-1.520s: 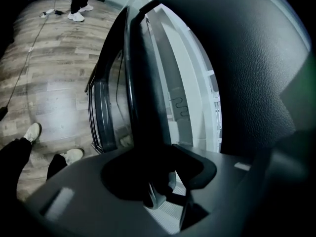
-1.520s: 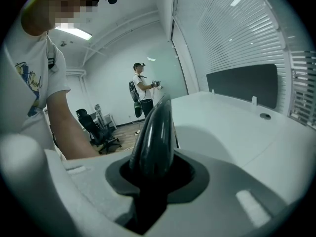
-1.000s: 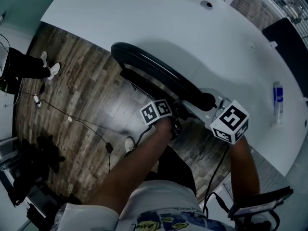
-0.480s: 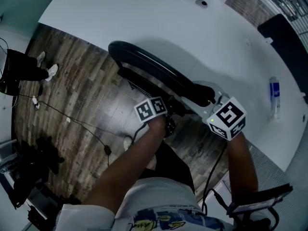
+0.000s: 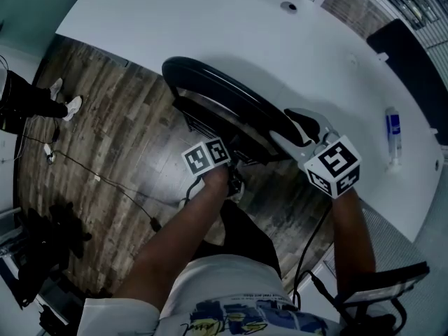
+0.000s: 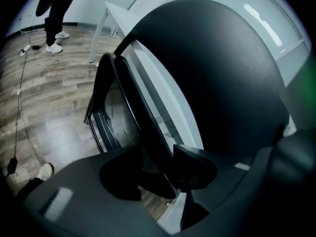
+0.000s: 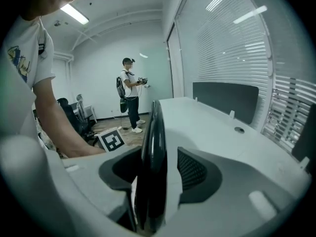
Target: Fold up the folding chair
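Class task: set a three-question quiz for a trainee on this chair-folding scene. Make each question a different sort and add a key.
1. True or false: the folding chair lies flat on top of the white table.
2. What kind of floor shows beside the chair? A carpet, B wood planks, C tiles.
3. Fill in: the left tongs are closed on an edge of the ____.
Key: 1 false, it is beside the table, over the floor; 2 B; 3 chair.
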Available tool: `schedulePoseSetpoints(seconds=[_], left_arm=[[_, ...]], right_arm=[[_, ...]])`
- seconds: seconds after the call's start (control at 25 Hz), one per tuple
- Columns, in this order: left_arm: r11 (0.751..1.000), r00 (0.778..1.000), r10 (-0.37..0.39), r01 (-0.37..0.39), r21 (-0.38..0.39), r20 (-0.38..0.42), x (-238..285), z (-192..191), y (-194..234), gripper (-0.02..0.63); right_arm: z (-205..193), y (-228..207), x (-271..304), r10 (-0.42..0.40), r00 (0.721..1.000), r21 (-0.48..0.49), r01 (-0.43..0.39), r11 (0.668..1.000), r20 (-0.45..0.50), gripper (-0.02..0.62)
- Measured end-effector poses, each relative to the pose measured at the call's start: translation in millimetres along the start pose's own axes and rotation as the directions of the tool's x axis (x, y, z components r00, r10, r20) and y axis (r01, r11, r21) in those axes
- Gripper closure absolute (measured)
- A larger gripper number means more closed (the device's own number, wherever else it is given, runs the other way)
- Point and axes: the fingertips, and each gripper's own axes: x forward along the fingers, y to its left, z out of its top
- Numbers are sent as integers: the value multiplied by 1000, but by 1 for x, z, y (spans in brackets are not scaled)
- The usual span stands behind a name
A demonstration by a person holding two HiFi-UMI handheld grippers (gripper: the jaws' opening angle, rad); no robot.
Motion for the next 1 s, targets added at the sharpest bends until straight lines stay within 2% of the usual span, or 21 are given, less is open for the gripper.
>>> schedulePoseSetpoints(seconds=[0.16,0.32,0.44,0.6,0.68,0.8,0.88,1.0], left_arm=[[999,1000,-2,1,46,27,-22,17,6,405],[994,997,-22,14,110,70,-47,38,6,405],[981,994,-38,19,192,98,-68,53,7,405],[962,989,-71,34,271,128,-96,72,8,405],[947,987,-98,54,315,127,-111,78,5,405],[926,983,-164,126,357,78,-135,76,-3,405],[895,980,-195,159,417,46,-152,73,-9,405],[836,969,-246,203,510,17,-183,74,-15,410]], right_arm=[[11,-1,-9,-62,998,0,62,998,2,380],[27,-5,-23,-166,986,-20,167,986,15,380],[45,-6,-36,-235,970,29,233,972,67,380],[54,5,-43,-288,955,57,284,957,68,379],[58,15,-45,-312,947,63,308,949,71,380],[64,32,-50,-354,931,82,348,934,87,380],[64,44,-53,-381,921,97,373,923,82,380],[61,65,-51,-406,911,107,399,911,66,380]])
